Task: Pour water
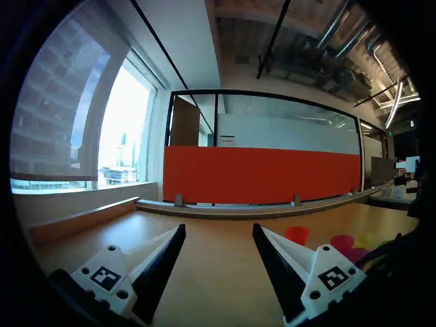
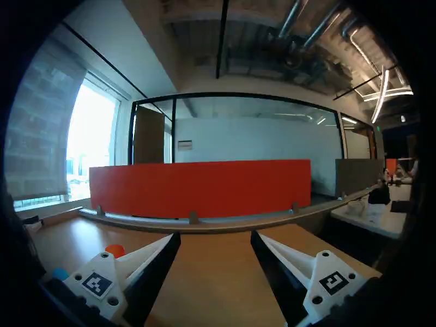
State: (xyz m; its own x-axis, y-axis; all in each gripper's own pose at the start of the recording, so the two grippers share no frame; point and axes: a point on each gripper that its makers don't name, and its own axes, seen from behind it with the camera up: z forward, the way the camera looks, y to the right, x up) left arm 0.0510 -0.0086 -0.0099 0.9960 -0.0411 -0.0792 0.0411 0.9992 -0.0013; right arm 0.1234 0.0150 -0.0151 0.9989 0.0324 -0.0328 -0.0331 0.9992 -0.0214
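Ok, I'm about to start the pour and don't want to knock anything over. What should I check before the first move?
1. Left gripper open, nothing between its fingers: ok.
2. Right gripper open, nothing between its fingers: ok.
3. Cups found: a red cup and a pink cup stand on the table, to the right in the left gripper view: ok.
4. Water source found: cannot tell. An orange object and a blue object peek out at the lower left of the right gripper view, too hidden to identify.
5. Cups filled or not: cannot tell.
6. Bare wood ahead of both grippers: ok.
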